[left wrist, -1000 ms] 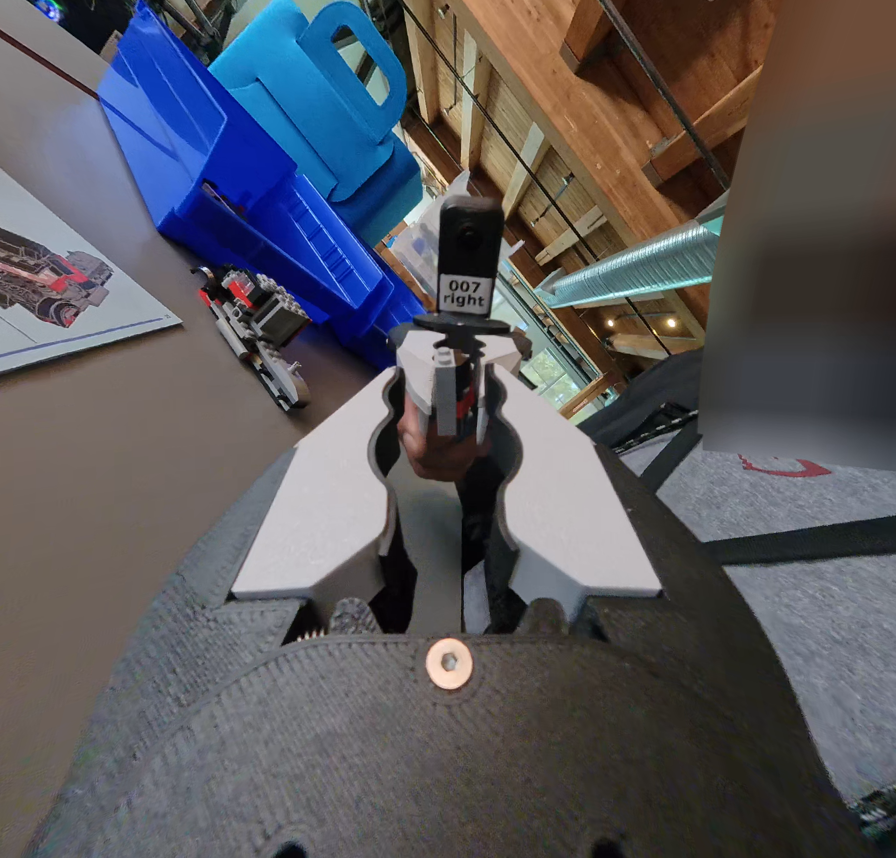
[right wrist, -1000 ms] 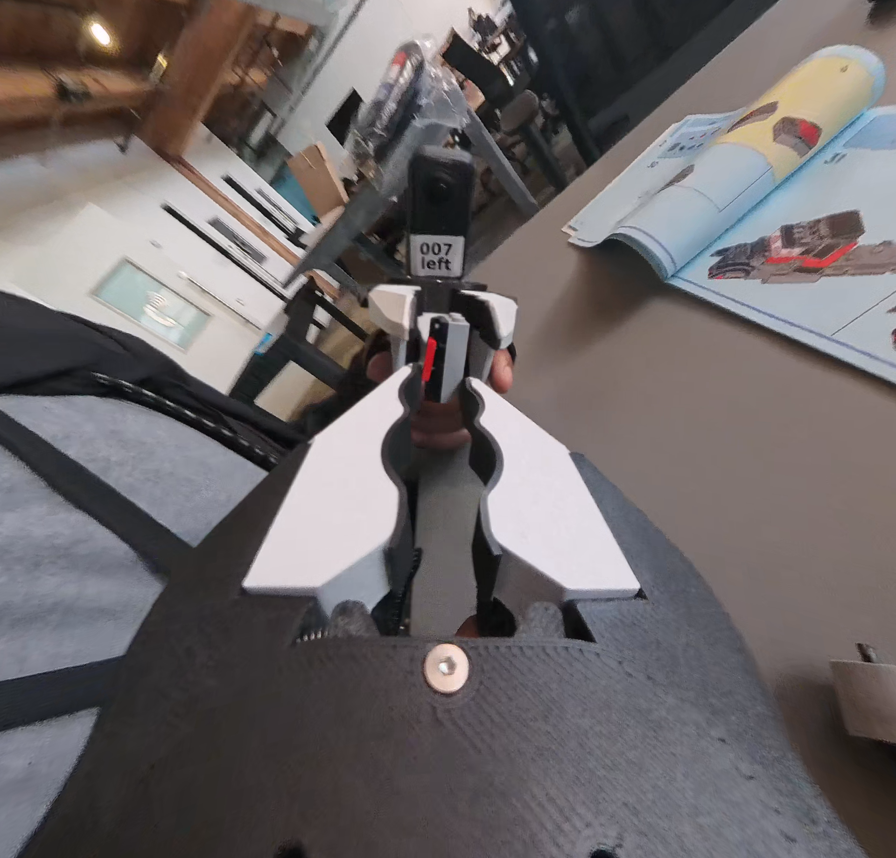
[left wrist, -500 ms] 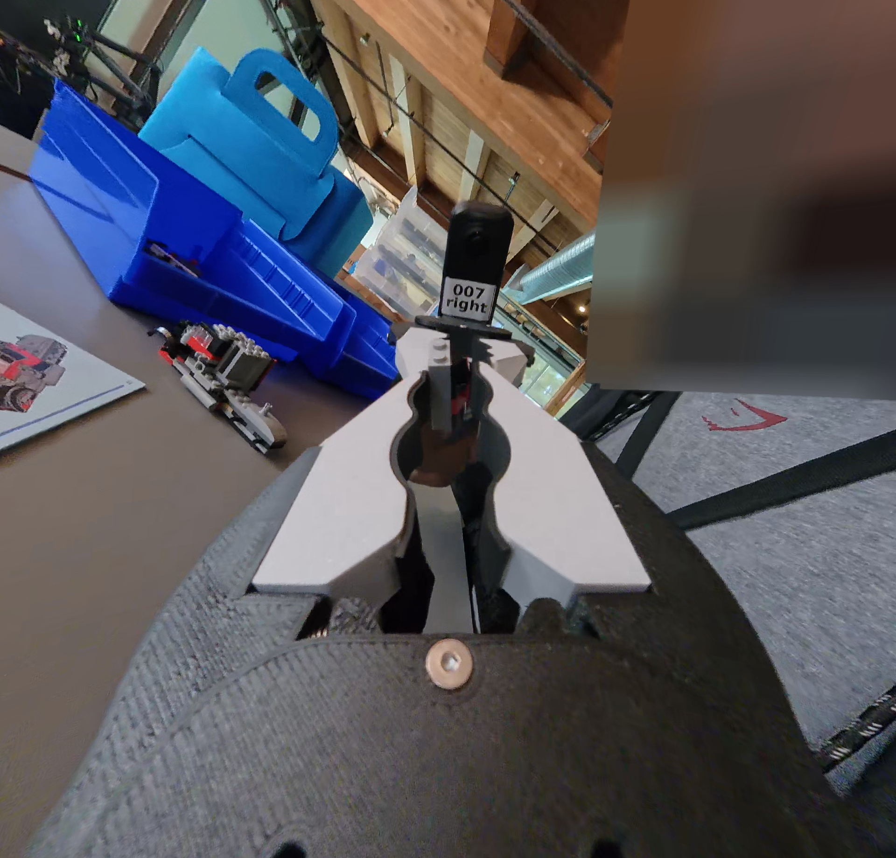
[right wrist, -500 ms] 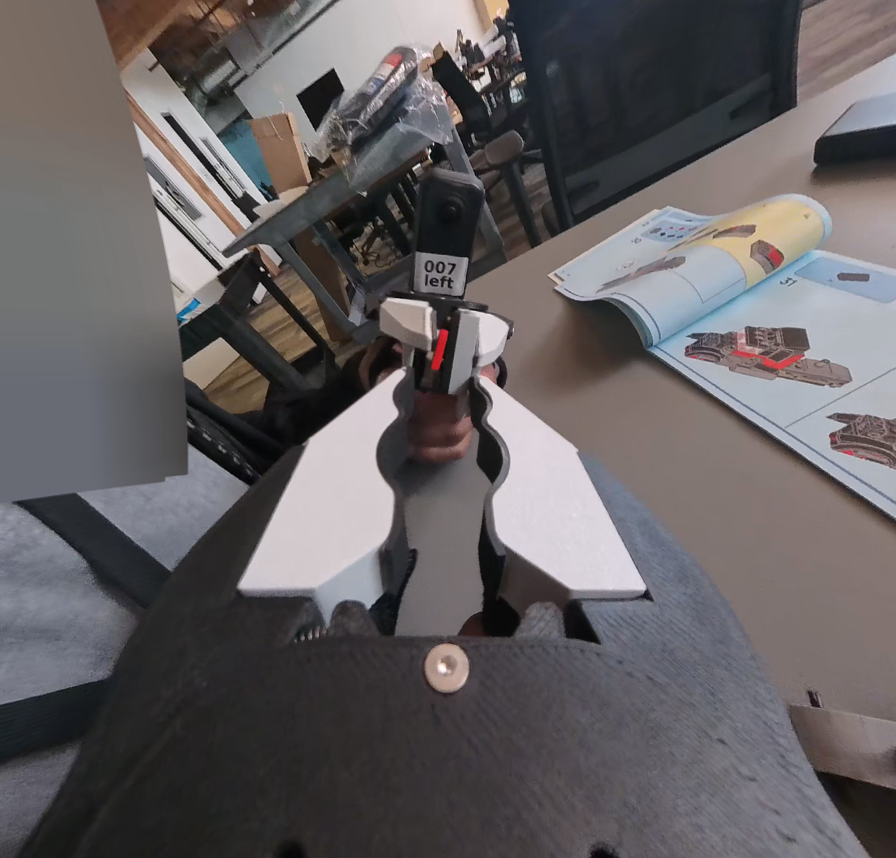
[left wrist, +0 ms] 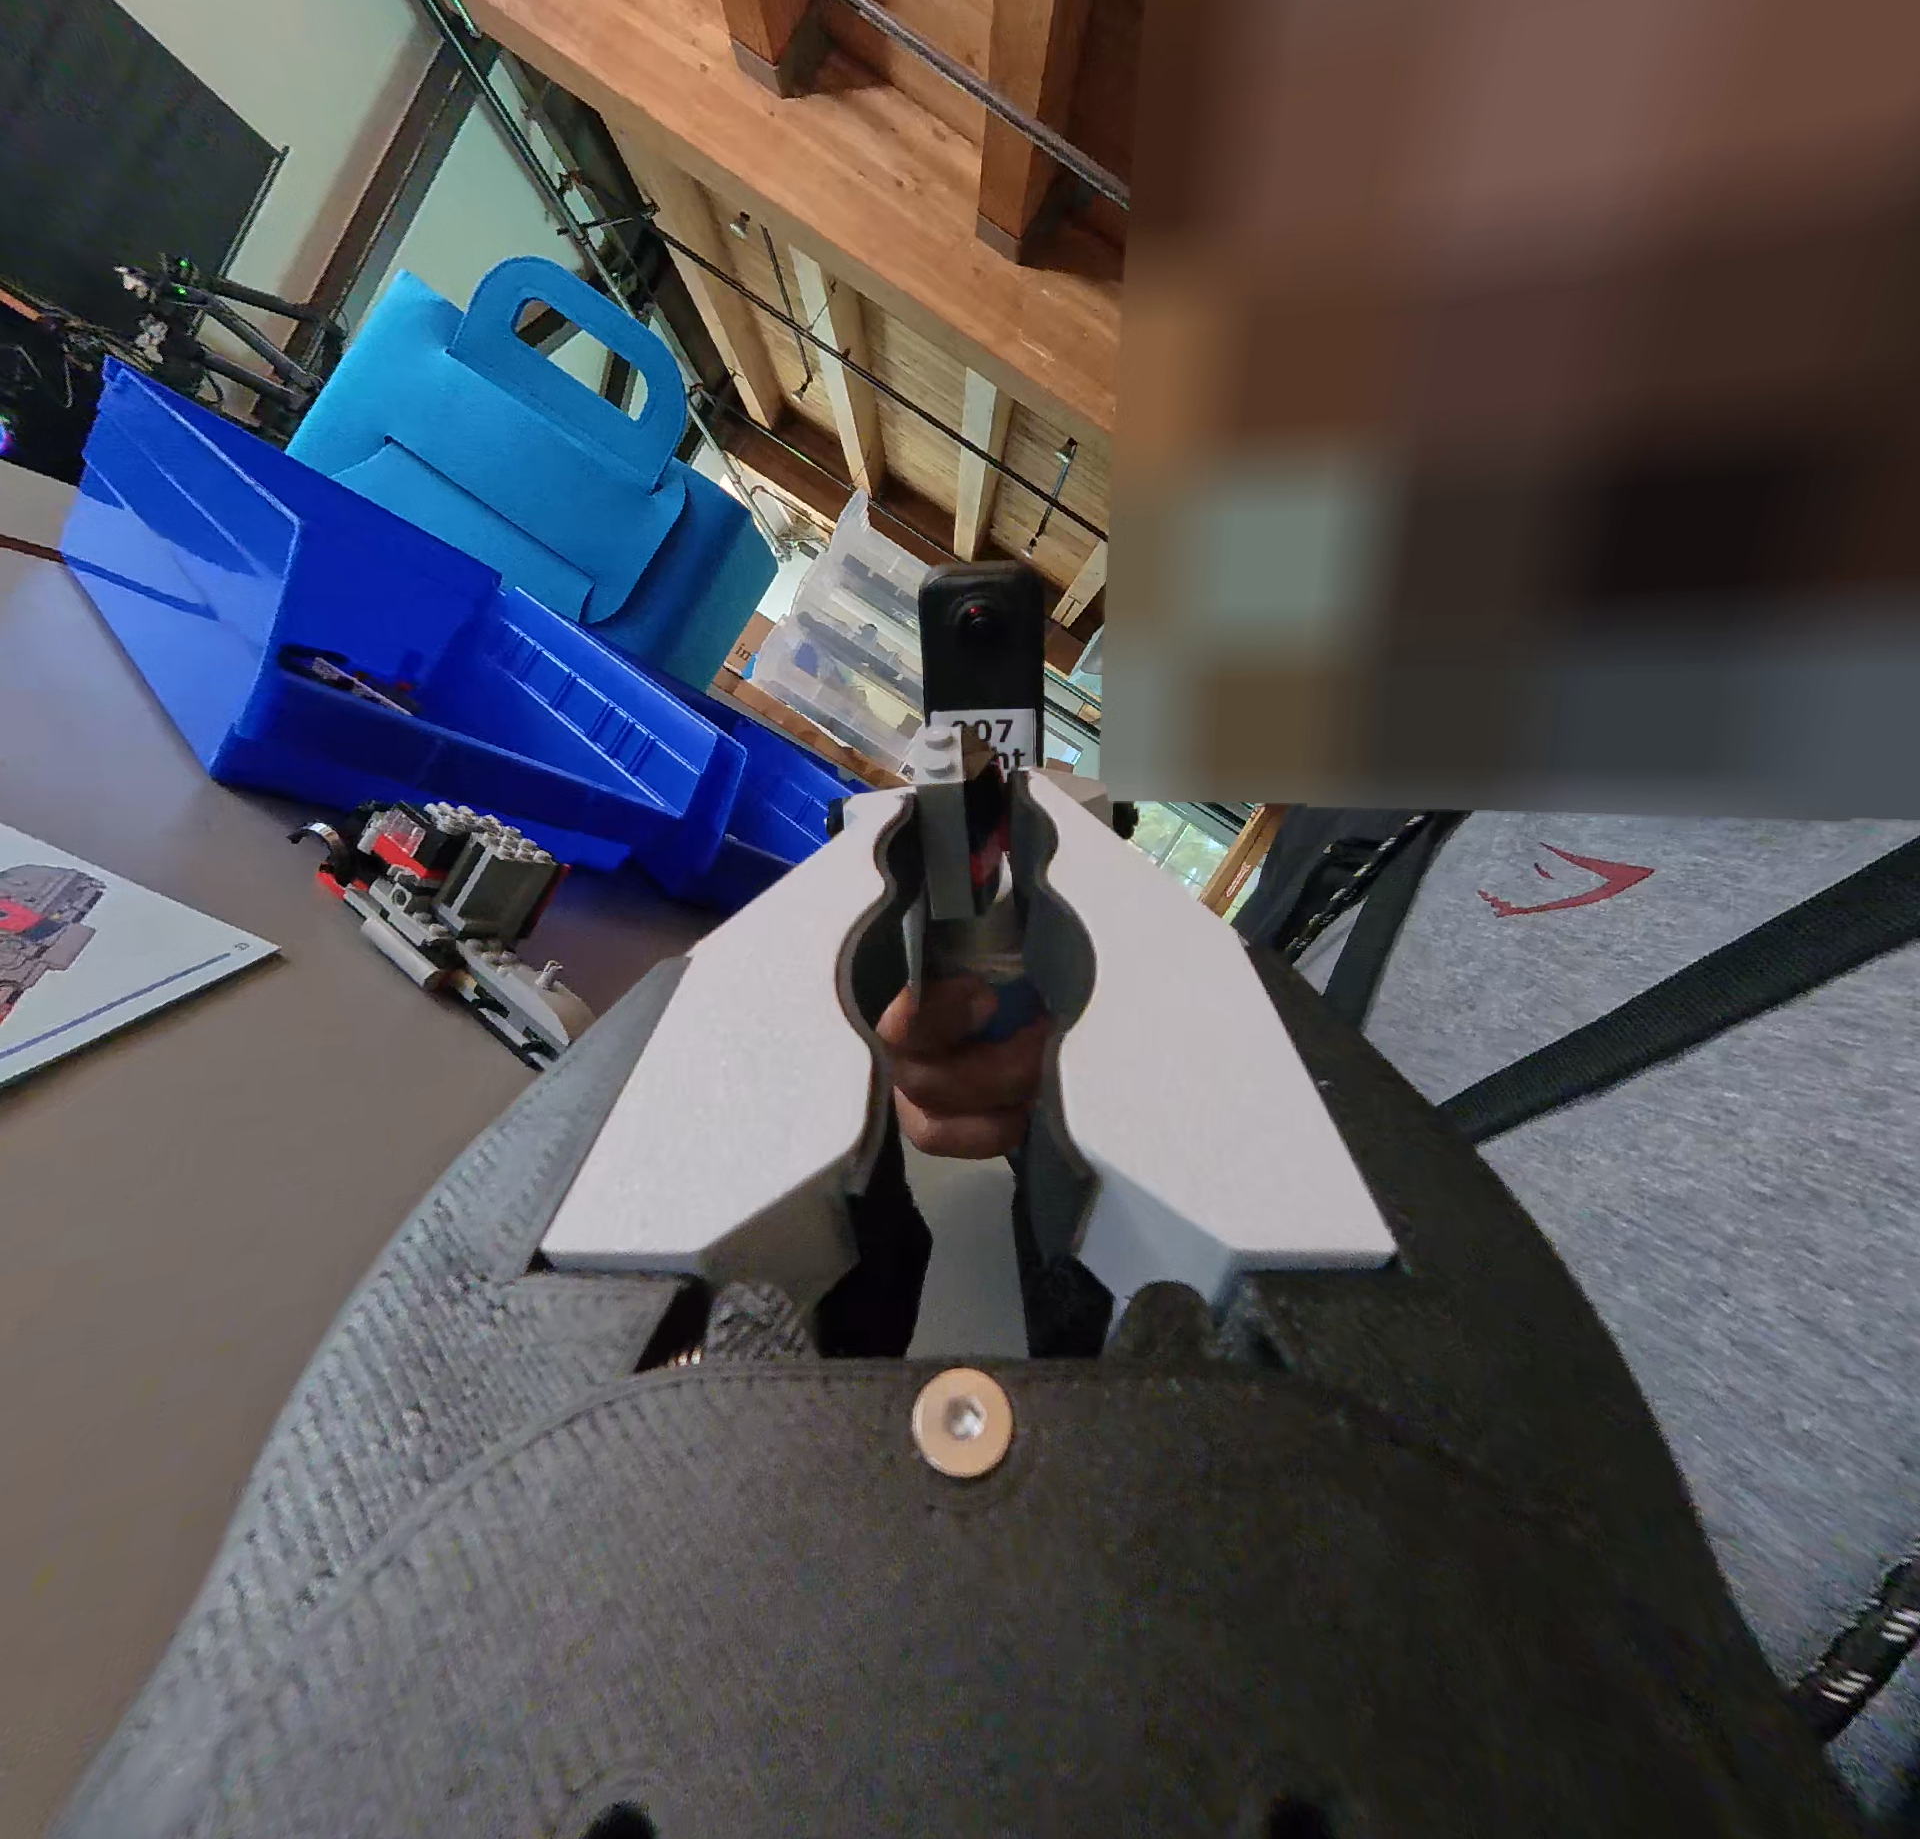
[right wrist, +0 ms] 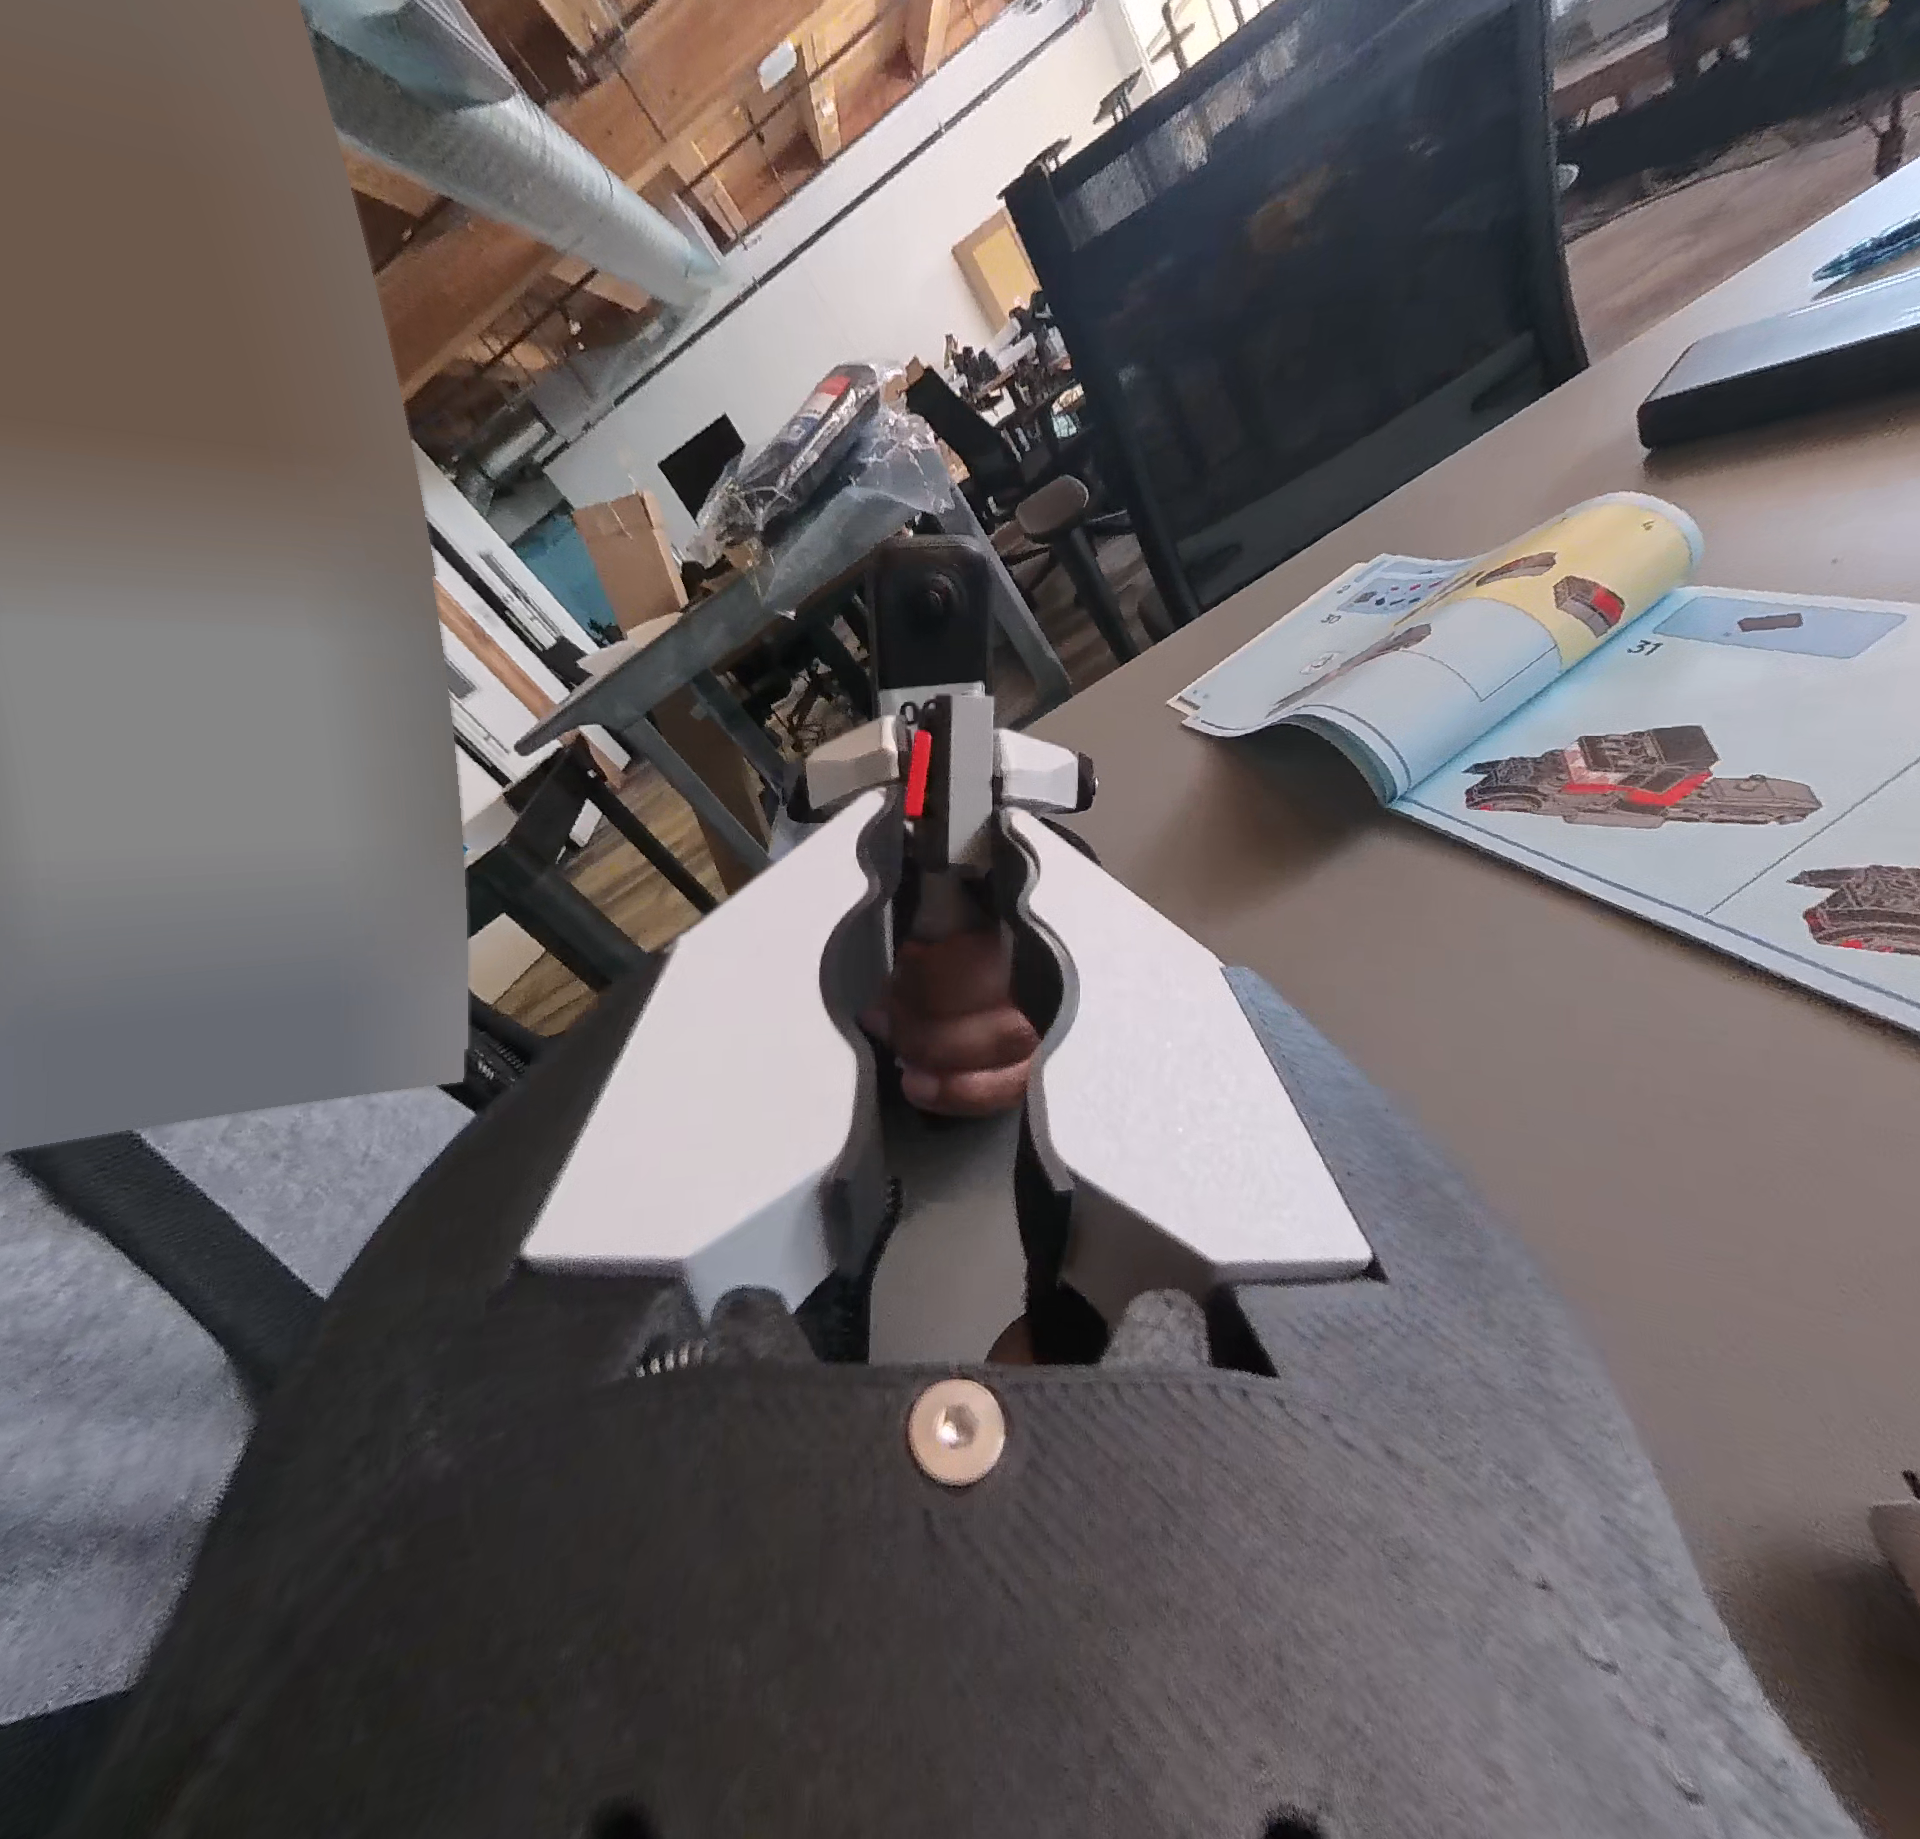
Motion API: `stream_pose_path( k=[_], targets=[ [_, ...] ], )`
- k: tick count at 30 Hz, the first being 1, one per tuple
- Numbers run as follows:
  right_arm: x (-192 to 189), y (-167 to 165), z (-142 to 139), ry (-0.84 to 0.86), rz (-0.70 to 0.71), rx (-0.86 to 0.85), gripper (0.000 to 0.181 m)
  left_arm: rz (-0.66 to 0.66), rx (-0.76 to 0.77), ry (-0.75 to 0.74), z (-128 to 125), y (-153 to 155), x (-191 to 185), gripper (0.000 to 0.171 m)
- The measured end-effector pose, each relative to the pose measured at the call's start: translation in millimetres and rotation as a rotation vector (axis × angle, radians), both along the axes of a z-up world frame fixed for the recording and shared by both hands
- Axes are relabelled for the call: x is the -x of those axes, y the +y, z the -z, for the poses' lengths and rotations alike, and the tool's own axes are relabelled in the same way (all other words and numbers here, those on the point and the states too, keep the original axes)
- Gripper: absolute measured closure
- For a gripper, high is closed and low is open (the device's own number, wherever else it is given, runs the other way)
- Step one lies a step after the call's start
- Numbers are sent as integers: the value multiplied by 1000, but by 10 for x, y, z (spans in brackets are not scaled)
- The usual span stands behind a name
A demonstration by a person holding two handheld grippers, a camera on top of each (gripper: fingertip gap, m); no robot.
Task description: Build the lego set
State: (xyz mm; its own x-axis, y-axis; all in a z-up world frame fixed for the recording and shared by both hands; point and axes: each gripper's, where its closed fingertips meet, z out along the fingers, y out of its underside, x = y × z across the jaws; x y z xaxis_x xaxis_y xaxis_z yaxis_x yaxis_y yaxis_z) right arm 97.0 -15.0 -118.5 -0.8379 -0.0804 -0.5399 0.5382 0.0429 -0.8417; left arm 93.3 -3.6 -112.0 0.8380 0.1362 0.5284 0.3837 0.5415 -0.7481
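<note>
My left gripper (left wrist: pixel 961 823) and right gripper (right wrist: pixel 951 823) meet tip to tip in the air above the table edge. Both are shut on one small grey-and-red lego piece, from opposite sides. In the left wrist view it shows as a grey studded brick (left wrist: pixel 943 833) with red behind it. In the right wrist view it is a grey brick with a red strip (right wrist: pixel 961 781), and the left gripper's fingers (right wrist: pixel 847 766) flank it. A partly built dark grey and red lego model (left wrist: pixel 457 896) lies on the brown table (left wrist: pixel 208 1218).
Blue bins (left wrist: pixel 364 646) and a light blue carry box (left wrist: pixel 540 459) stand behind the model. An open instruction booklet (right wrist: pixel 1558 740) lies on the table, its corner (left wrist: pixel 83 948) at my left. A black flat case (right wrist: pixel 1766 376) and a chair (right wrist: pixel 1299 283) are farther off. The person's grey top (left wrist: pixel 1662 1114) is close. Only a small space, under 4 cm, lies between the two pairs of fingers.
Both grippers have swung and tilted together, still tip to tip and shut on the piece. The piece now sits higher, covering part of the facing gripper's label.
</note>
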Motion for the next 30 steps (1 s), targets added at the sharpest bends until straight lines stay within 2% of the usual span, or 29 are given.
stream_pose_path(
  k=[22, 28, 30],
  targets=[
    [-72, 303, -22, 103, 58, 59, 164, 39, 39, 45, -26, 300, -81, 154],
    [44, 436, -29, 1, 104, 105, 164, -10, 24, 20, -17, 417, 28, 155],
    [84, 528, -74, -32, 128, 156, 154, -29, -5, 25, -47, 471, 71, 155]
  ],
)
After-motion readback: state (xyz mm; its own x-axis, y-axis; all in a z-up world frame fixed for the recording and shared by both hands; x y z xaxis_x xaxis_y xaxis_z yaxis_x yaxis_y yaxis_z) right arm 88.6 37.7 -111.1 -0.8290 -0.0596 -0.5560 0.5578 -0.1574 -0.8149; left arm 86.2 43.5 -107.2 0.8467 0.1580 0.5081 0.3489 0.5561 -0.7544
